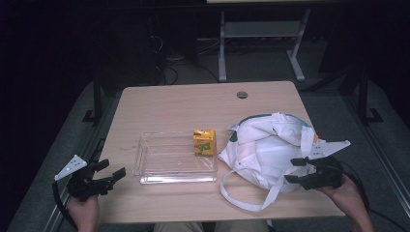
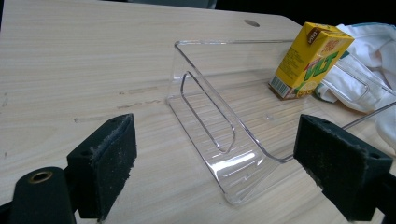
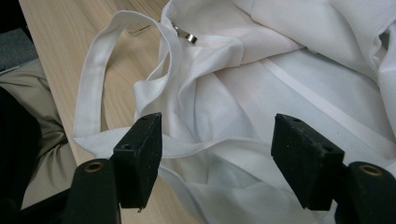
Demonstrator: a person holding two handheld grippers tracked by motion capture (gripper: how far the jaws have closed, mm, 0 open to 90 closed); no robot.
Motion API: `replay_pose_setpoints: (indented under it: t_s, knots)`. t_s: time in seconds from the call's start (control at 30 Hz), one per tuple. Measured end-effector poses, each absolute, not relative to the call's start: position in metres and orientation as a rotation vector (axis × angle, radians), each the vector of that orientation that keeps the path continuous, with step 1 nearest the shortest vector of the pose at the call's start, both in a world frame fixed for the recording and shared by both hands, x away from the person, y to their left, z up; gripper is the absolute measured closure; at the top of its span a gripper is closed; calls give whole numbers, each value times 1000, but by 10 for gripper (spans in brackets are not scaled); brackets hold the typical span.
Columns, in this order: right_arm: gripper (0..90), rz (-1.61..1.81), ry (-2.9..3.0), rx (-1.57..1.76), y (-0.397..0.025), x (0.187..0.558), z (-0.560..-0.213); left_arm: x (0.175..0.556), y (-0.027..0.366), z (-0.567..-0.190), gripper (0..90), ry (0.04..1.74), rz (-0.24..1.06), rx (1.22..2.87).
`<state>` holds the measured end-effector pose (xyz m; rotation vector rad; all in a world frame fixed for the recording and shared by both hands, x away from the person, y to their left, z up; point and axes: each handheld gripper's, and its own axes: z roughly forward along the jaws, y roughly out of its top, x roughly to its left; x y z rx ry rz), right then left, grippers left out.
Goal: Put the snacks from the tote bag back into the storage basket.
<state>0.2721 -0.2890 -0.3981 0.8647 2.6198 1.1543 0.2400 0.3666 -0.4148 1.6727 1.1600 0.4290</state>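
In the high view, a wooden table point(image 1: 169, 104) is seen with a clear tray point(image 1: 175, 158) at its middle. A yellow carton point(image 1: 204, 141) stands upright at the tray's 2 o'clock corner, and a white bag point(image 1: 266, 147) lies at the tray's 3 o'clock, its strap looping toward the near edge. The left gripper point(image 1: 112, 176) is held at the table's 8 o'clock corner, jaws parted and nothing between them, near the tray but apart from it. The right gripper point(image 1: 295, 170) is held at the bag's 4 o'clock edge with jaws parted; whether the cloth is touched cannot be told from here.

In the left gripper view, the left gripper point(image 2: 215, 154) is seen with its jaws set wide and empty. The tray point(image 2: 219, 116) lies between and beyond them, untouched, and the carton point(image 2: 310, 60) stands at 1 o'clock, with the bag point(image 2: 369, 74) just behind it.

In the right gripper view, the right gripper point(image 3: 217, 158) is seen with jaws wide apart above the crumpled bag point(image 3: 280, 79). Cloth lies between the pads, yet nothing is gripped. The strap point(image 3: 93, 79) is looped at 10 o'clock over the table point(image 3: 56, 42).
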Motion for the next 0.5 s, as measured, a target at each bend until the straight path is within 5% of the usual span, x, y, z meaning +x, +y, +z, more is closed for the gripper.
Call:
replay_pose_setpoints:
  t_s: [0.5]
  knots:
    - [306, 1164, 2586, 885, -288, 267, -403, 240, 366, -415, 127, 1156, 427, 1676]
